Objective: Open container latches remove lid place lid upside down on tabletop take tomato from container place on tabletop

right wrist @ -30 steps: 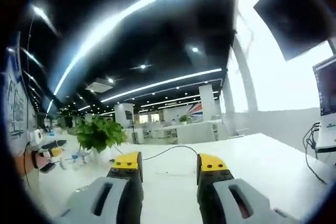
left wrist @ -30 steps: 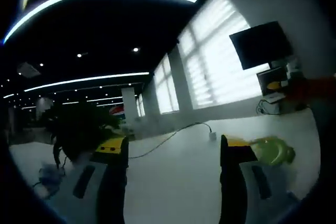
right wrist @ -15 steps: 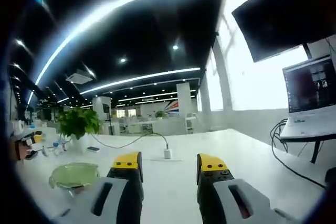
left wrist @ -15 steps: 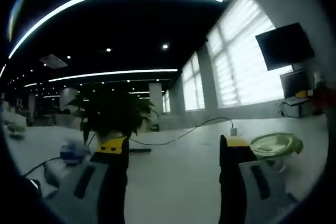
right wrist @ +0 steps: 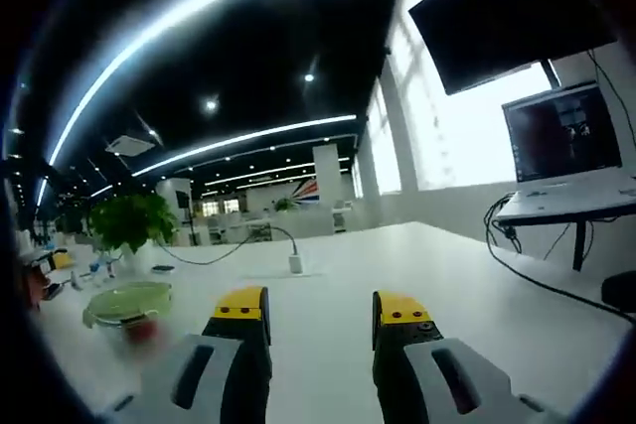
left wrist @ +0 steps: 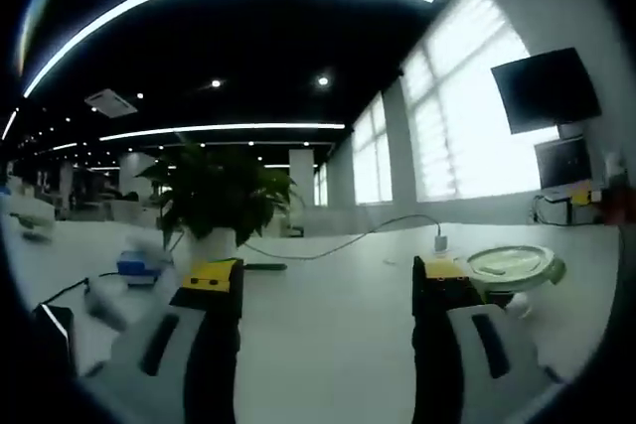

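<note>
A round container with a green lid [left wrist: 514, 265] sits on the white tabletop [left wrist: 328, 295] to the right of my left gripper [left wrist: 323, 280], which stands open with nothing between its jaws. The same green-lidded container [right wrist: 127, 305] lies left of my right gripper [right wrist: 320, 307] in the right gripper view, with something red, perhaps the tomato [right wrist: 145, 326], showing through its clear wall. My right gripper is open and holds nothing. Both grippers hover low over the table, apart from the container.
A potted plant [left wrist: 215, 201] stands far left of centre, beside a blue and white box [left wrist: 133, 267]. A cable runs to a small white plug [right wrist: 295, 264]. On a side stand at right are a laptop [right wrist: 563, 151] and cables [right wrist: 522, 245]; a wall screen [right wrist: 502, 17] hangs above.
Both views have swung, so the camera moved. The container has come into the right gripper view at the left and sits closer and steadier in the left gripper view. Jaws stay open.
</note>
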The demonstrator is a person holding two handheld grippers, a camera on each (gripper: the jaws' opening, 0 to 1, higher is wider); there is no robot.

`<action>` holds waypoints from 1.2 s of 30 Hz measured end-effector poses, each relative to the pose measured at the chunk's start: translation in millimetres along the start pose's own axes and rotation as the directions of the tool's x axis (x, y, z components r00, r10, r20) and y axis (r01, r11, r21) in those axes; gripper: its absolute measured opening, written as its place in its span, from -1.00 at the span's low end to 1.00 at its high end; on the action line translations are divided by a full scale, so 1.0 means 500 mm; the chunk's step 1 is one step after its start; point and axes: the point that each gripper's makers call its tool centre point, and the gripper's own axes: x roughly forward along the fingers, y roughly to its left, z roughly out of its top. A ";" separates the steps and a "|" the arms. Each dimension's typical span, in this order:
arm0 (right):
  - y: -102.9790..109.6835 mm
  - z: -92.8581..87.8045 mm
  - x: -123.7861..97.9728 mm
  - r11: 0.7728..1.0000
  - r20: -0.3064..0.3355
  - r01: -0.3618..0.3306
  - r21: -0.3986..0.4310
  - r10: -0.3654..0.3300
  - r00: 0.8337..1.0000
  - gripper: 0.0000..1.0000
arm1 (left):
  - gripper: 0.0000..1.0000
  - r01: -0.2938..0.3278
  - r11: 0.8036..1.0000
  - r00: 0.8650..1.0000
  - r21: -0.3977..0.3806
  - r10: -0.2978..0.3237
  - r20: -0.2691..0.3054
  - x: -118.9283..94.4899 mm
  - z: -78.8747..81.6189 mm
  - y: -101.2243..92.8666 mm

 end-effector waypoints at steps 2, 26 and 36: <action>-0.006 -0.004 -0.001 1.000 -0.005 0.009 0.004 -0.009 1.000 -0.30 | 0.27 0.001 1.000 1.000 0.003 -0.001 -0.004 0.000 -0.002 -0.001; 0.047 0.047 0.023 0.996 0.022 -0.047 0.072 0.045 0.999 -0.25 | 0.27 -0.005 0.999 1.000 0.044 0.005 0.007 0.015 0.033 -0.010; 0.138 0.057 0.057 0.982 0.002 -0.154 0.107 0.154 0.988 -0.24 | 0.27 0.043 0.998 0.999 0.053 -0.044 0.018 0.045 0.054 -0.048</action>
